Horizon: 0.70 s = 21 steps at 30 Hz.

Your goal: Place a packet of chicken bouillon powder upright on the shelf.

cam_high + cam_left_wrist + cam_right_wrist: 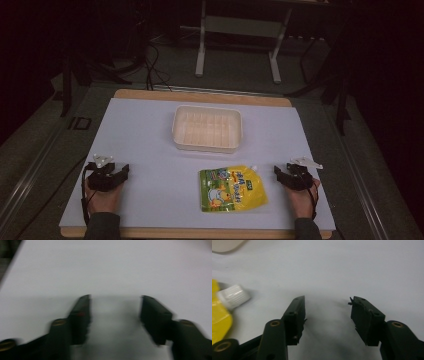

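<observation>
A yellow and green spouted pouch (pixel 232 189) is lying flat on the white worktop (pixel 150 135), at about five o'clock from the worktop's middle, near the front edge. Its white screw cap (pixel 253 167) is pointing toward one o'clock. In the right gripper view the cap (pixel 234 299) is showing at nine o'clock, with the yellow edge of the pouch (pixel 218 322) just below it.

A white plastic tray (pixel 207 128) is sitting at twelve o'clock from the pouch, well apart from it, toward the far side of the worktop.

The right gripper (pixel 285 174) is resting at three o'clock from the pouch, near it but not touching, in a hand (pixel 301 197) coming in from the bottom edge. Its jaws are standing wide apart, released, with only bare worktop between them, as the right gripper view (pixel 327 308) is showing.

The left gripper (pixel 119 171) is sitting at nine o'clock from the pouch, well apart from it, in the other hand (pixel 102 197). The left gripper view is blurred, yet the left gripper (pixel 115 307) is plainly showing its jaws spread and released over plain white surface, grasping nothing.

Each gripper is carrying a grey three-cornered plate on top, and a dark cable is trailing back along each wrist.
</observation>
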Each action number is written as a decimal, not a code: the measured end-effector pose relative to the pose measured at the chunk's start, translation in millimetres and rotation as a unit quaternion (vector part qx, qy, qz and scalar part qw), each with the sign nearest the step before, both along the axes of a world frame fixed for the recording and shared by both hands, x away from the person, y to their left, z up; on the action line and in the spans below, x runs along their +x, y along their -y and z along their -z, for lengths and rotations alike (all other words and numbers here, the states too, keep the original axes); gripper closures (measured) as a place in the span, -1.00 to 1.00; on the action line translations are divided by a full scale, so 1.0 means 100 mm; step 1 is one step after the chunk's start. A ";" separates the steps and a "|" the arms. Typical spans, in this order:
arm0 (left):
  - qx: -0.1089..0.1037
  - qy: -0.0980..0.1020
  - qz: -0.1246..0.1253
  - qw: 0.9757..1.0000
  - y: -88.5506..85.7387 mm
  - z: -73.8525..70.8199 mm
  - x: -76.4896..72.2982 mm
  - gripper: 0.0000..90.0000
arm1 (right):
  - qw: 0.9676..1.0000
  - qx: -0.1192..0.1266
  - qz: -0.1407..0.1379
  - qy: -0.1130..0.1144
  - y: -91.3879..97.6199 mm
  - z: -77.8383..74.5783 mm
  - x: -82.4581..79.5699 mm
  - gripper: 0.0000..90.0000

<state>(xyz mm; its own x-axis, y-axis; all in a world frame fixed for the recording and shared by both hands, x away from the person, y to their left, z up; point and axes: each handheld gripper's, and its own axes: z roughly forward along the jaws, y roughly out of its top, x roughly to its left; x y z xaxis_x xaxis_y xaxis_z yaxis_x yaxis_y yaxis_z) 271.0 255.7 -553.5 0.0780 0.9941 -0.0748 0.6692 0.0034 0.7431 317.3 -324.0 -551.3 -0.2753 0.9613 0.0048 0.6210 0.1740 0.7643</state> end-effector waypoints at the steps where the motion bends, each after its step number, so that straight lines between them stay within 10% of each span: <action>1: 0.006 -0.001 0.010 1.000 0.00 0.00 0.00 0.08 | 1.000 0.004 -0.005 -0.003 0.00 0.00 -0.01 0.04; 10: 0.036 0.003 0.110 0.993 0.02 0.00 0.05 0.21 | 0.997 0.051 -0.050 -0.028 -0.05 -0.12 -0.05 0.05; 21: 0.045 0.007 0.116 0.992 0.04 0.01 0.04 0.22 | 0.988 0.085 -0.112 -0.067 -0.03 -0.27 -0.29 -0.05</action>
<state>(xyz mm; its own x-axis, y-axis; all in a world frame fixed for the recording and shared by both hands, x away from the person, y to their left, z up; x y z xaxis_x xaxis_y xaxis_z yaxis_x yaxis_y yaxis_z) 274.6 252.0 -554.2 0.3064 0.9518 0.0156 0.6341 -0.2163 0.7424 288.2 -320.6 -524.0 -0.4669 0.8587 0.2112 0.6787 0.1949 0.7081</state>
